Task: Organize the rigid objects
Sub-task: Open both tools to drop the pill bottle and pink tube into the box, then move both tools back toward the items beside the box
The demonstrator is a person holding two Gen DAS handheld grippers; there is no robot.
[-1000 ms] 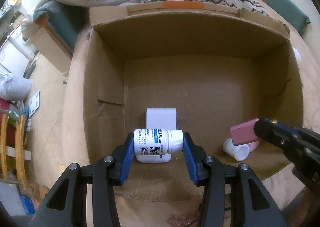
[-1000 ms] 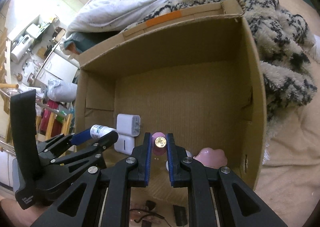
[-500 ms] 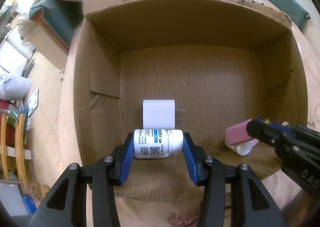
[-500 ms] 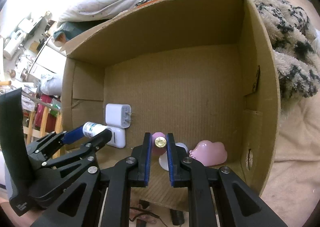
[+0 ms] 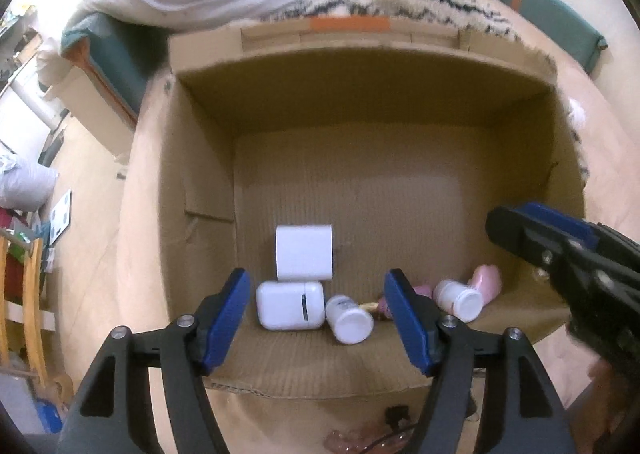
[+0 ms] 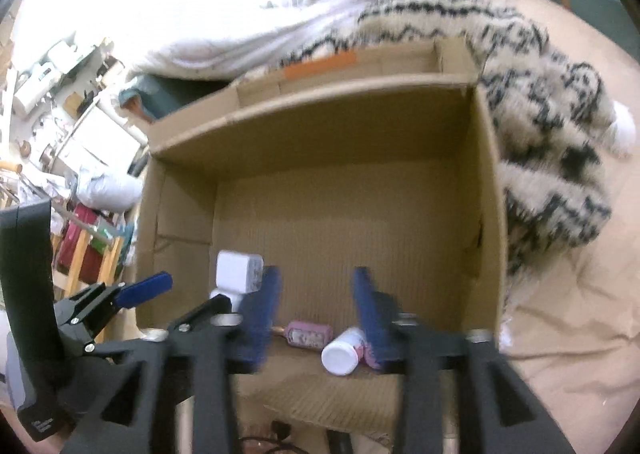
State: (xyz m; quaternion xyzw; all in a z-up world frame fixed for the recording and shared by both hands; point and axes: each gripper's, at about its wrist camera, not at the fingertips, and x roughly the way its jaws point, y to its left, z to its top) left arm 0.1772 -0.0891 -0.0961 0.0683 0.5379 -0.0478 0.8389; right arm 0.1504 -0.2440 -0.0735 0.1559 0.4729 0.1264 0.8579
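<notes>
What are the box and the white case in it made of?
Box: corrugated cardboard, matte brown; fine ribbing shows on the floor, creased flaps.
Case: likely hard plastic, smooth white and slightly glossy, with rounded corners; material can't be confirmed from the look.

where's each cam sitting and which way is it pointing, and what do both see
Left wrist: rides the left gripper, angled down into the cardboard box; its own open jaws frame the white case and the white bottle; the right gripper enters at the right.
Right wrist: rides the right gripper, angled down into the same box from further right; its open jaws frame the pink bottle; the left gripper shows at the left.
Shared: box, white charger, striped blanket.
</notes>
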